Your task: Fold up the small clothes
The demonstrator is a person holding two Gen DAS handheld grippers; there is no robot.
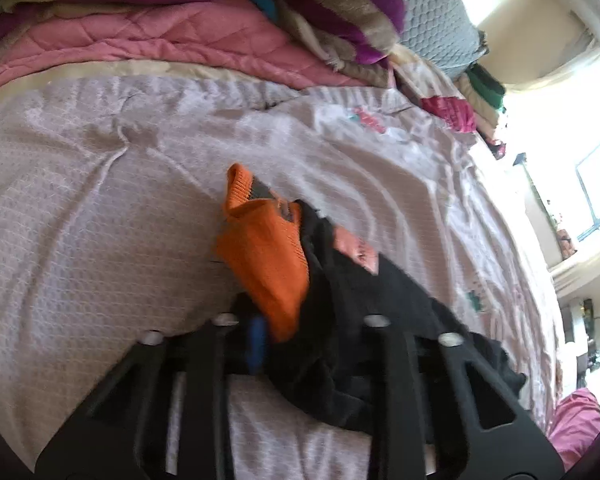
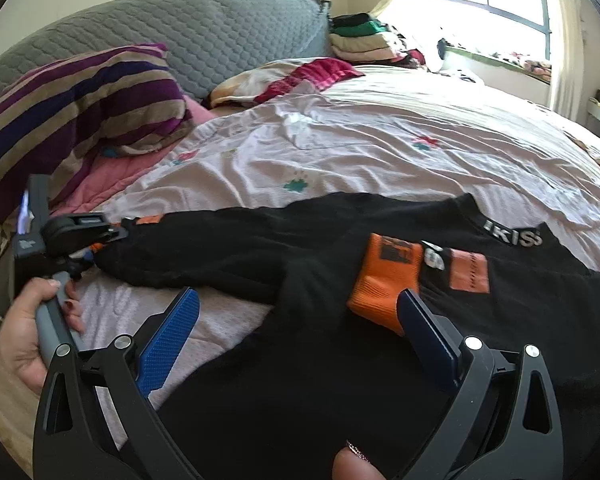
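A small black shirt (image 2: 300,248) with orange cuffs lies spread on the pale bedsheet (image 2: 380,140), its lettered collar (image 2: 512,236) at the right. My left gripper (image 1: 268,336) is shut on the end of one sleeve, and the orange cuff (image 1: 260,256) sticks up out of its jaws. The right wrist view shows that gripper (image 2: 80,232) at the left, with a hand (image 2: 24,328) on its handle. My right gripper (image 2: 300,332) is open just above the shirt's body. The other orange cuff (image 2: 384,280) lies folded onto the chest beside its right fingertip (image 2: 412,304).
A purple-striped blanket (image 2: 80,108) and a pink quilt (image 1: 140,48) are heaped at the head of the bed against a grey quilted cushion (image 2: 220,28). Stacked folded clothes (image 2: 364,40) sit at the far corner under a bright window (image 2: 500,0).
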